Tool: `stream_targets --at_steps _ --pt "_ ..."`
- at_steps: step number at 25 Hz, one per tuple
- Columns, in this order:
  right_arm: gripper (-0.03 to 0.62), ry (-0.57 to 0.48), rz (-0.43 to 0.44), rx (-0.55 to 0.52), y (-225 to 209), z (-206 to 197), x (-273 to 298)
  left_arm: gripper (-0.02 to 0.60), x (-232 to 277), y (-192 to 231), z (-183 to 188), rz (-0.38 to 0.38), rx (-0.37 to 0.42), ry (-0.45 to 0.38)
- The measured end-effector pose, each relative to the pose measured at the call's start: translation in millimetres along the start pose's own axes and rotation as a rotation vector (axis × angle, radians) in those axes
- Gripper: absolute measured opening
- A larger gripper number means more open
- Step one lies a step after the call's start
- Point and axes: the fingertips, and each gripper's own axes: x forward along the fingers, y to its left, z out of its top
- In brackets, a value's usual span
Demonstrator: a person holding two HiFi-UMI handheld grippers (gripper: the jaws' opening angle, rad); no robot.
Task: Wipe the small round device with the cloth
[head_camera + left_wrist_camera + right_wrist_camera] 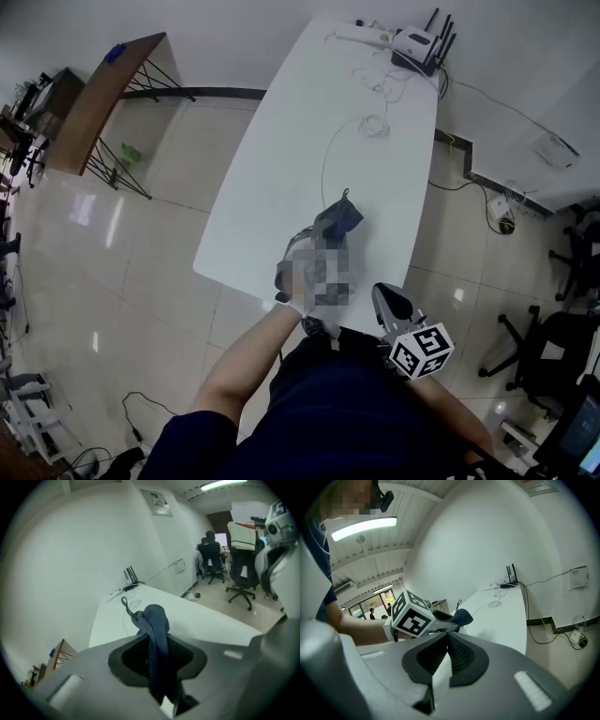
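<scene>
A dark blue cloth hangs bunched over the near part of the white table. My left gripper is shut on it. In the left gripper view the cloth runs between the pads and sticks out past the tips of my left gripper. My right gripper is held at the table's near edge, shut with nothing in it. In the right gripper view my right gripper has its pads together, and the cloth shows beyond it. No small round device is plainly visible.
A black-and-white router and coiled white cables lie at the table's far end; a thin cable trails toward the cloth. A wooden side table stands to the left and office chairs to the right. A seated person is in the background.
</scene>
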Motion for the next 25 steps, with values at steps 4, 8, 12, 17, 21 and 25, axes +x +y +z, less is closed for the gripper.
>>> stream_targets --at_steps 4,8,12,17,21,25 --pt "0.006 0.005 -0.021 0.033 -14 -6 -6 0.097 13 -21 1 0.018 0.045 0.018" --pt "0.006 0.02 -0.018 0.053 -19 -12 -5 0.097 19 -28 1 0.046 0.031 0.009" --pt "0.006 0.038 -0.004 0.06 -23 -15 1 0.097 26 -41 -2 0.054 0.035 0.001" --pt "0.006 0.06 -0.004 0.08 -32 -19 5 0.097 43 -63 -25 0.028 0.01 0.039" --pt "0.006 0.08 -0.002 0.082 -37 -23 5 0.097 60 -73 -48 -0.008 -0.075 0.103" --pt "0.006 0.079 -0.008 0.076 -39 -21 5 0.097 64 -76 -57 -0.11 -0.291 0.138"
